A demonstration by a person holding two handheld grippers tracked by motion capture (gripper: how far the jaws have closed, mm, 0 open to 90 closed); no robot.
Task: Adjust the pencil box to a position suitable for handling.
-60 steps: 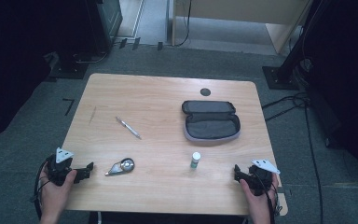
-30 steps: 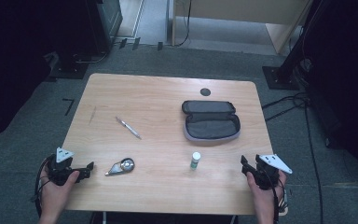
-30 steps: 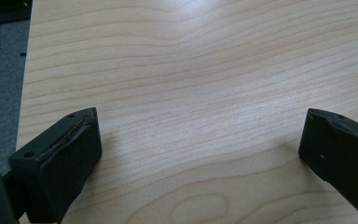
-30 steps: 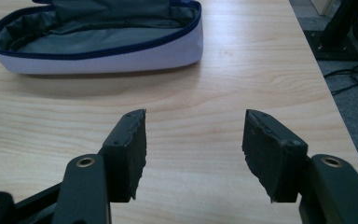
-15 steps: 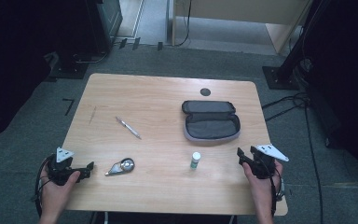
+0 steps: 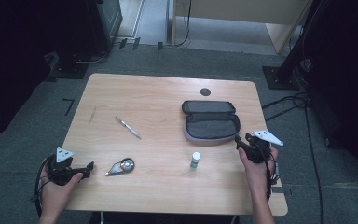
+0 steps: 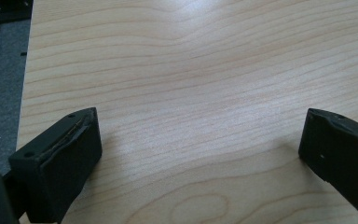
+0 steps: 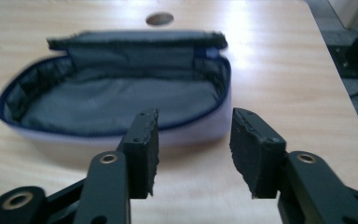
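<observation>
An open grey pencil case [image 6: 210, 121] with a blue zip lies right of the table's middle; in the right gripper view the case [image 8: 116, 100] gapes just ahead of the jaws. My right gripper [image 6: 238, 140] [image 8: 193, 140] hovers at its near right corner; its jaws have just been closing and stand part open with nothing between them. My left gripper [image 6: 89, 169] [image 7: 200, 144] rests at the front left, wide open over bare wood. On the table lie a silver pen [image 6: 128, 127], a grey tape dispenser [image 6: 121, 166] and a small white bottle with a green band [image 6: 195, 160].
The wooden table [image 6: 158, 98] has a dark round cable hole [image 6: 205, 92] near its far edge. Dark stands and cables lie on the grey floor around it. A pale cabinet [image 6: 242, 14] stands at the back.
My right gripper has moved up the table from the front right edge toward the case's near right corner and turned to face it. The left gripper has stayed put.
</observation>
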